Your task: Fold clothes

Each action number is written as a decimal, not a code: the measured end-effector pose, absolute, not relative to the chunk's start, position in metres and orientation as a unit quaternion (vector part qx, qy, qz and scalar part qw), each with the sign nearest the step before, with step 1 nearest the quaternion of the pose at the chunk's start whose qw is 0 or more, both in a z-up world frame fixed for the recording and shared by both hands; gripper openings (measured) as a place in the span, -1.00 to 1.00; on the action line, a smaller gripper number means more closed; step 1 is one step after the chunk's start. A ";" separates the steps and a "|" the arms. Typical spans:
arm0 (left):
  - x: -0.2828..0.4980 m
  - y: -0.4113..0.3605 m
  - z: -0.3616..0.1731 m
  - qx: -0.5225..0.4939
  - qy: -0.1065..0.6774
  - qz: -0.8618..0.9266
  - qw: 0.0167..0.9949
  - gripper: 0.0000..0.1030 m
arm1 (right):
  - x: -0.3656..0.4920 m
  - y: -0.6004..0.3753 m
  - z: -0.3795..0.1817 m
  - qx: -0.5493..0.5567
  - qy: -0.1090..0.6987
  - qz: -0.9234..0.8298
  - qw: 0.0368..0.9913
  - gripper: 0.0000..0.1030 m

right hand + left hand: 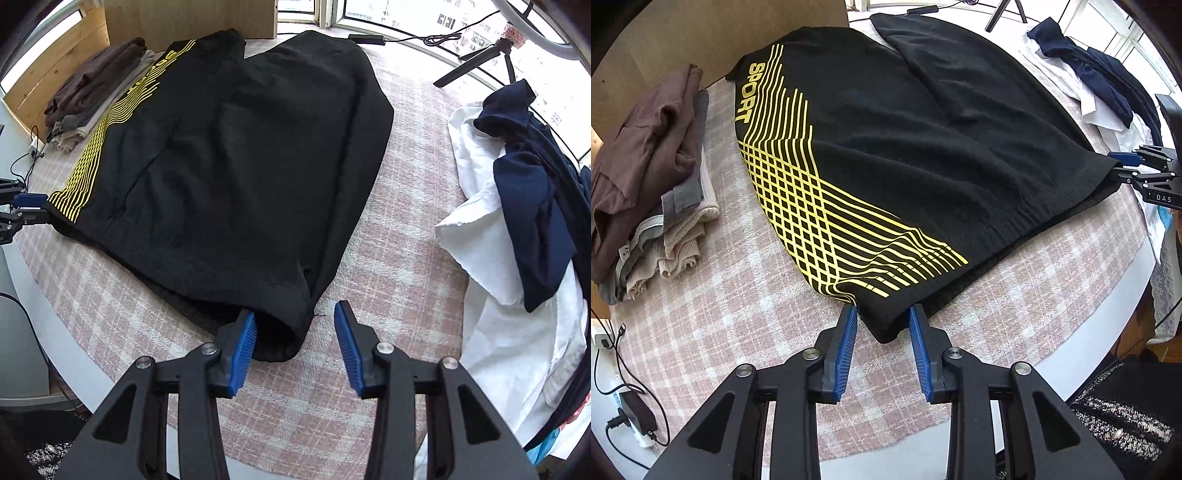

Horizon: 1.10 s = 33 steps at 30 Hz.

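Observation:
A black garment with yellow stripes and the word SPORT [886, 155] lies spread flat on the pink checked cloth [720, 332]; it also shows in the right wrist view [240, 166]. My left gripper [883, 314] is open, its blue pads on either side of the garment's near corner by the yellow stripes. My right gripper [295, 317] is open at the garment's other near corner, with the left pad against the hem. Each gripper shows at the edge of the other's view, the right one [1123, 164] and the left one [33, 206].
A stack of folded brown, grey and beige clothes [650, 177] lies at the left by a wooden board. A heap of white and navy clothes [517, 206] lies at the right. A tripod [491, 59] stands at the back. Cables and a power strip [631, 406] lie below the table's left edge.

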<state>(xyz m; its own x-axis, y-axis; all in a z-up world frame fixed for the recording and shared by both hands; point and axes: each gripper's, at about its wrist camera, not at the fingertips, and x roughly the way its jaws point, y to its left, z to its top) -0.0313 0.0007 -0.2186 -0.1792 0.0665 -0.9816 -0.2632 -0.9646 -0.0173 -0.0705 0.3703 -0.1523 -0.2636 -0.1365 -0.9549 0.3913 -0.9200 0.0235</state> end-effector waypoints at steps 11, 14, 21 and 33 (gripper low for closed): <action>-0.073 -0.013 -0.191 -0.632 0.105 0.758 0.121 -0.93 | -0.102 0.386 -0.135 0.605 0.064 -0.771 0.190 -0.92; -0.126 -0.015 -0.123 -0.597 0.136 0.783 0.108 -0.93 | -0.153 0.378 -0.063 0.556 0.106 -0.805 0.175 -0.92; -0.198 -0.034 0.106 -0.440 0.176 0.880 0.043 -0.93 | -0.229 0.345 0.176 0.375 0.170 -0.904 0.120 -0.92; -0.045 -0.018 0.031 -0.498 0.244 0.823 0.125 -0.92 | -0.082 0.355 0.103 0.421 0.200 -0.871 0.154 -0.92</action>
<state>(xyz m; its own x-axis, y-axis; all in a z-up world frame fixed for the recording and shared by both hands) -0.0450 -0.0178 0.0313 -0.4723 -0.0376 -0.8806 -0.4482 -0.8500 0.2767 -0.0816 0.3548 0.1026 -0.5972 -0.0996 -0.7959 0.4373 -0.8723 -0.2189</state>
